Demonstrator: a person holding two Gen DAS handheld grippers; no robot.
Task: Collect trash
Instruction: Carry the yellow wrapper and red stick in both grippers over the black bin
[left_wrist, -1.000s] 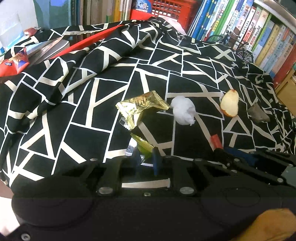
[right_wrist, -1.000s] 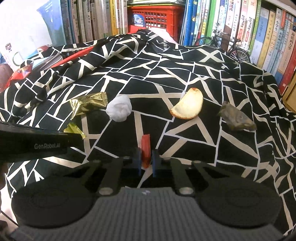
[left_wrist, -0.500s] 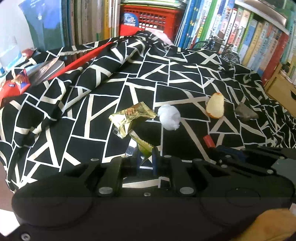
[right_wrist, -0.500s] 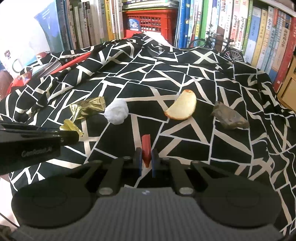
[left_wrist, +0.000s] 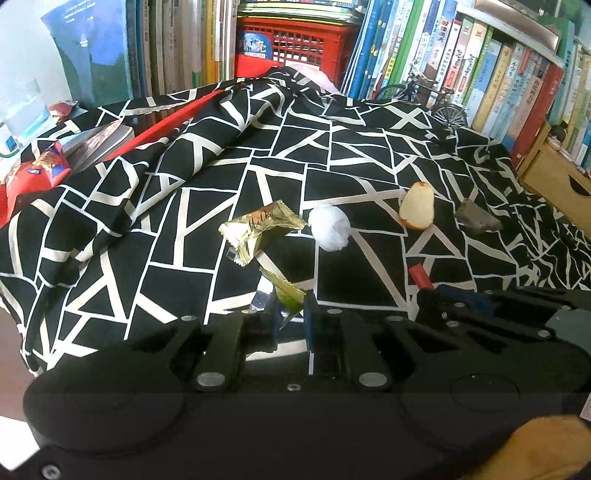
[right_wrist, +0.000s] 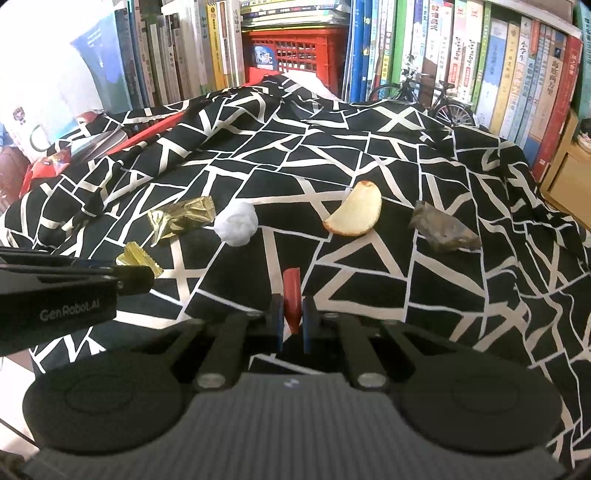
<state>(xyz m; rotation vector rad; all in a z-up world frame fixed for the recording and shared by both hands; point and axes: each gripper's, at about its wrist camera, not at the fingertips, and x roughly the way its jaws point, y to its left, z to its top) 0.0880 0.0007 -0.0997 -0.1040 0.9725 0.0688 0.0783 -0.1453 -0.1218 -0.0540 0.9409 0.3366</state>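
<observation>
Green-yellow wrapper is pinched tight between the closed jaws of the left gripper, held just off the black-and-white cloth at the near left of the spread. From the right wrist view that same wrapper pokes out of the left tool's tip, its crimped edge showing. Over on the right, the right gripper has its jaws clamped on a small red piece, which stands up on edge between the blue pads, near the middle of the cloth's front.

Still lying on the cloth, in a loose row further back: a gold candy wrapper at the left, crumpled and open at one end; a white tissue ball just beside it on the right; then an apple slice, cut face up, well apart from the tissue; and at the far right a grey crumpled scrap.

Beyond the cloth, a red plastic crate sits among rows of upright books, with a small model bicycle parked at the cloth's far right edge. A red snack bag lies off at the far left.
</observation>
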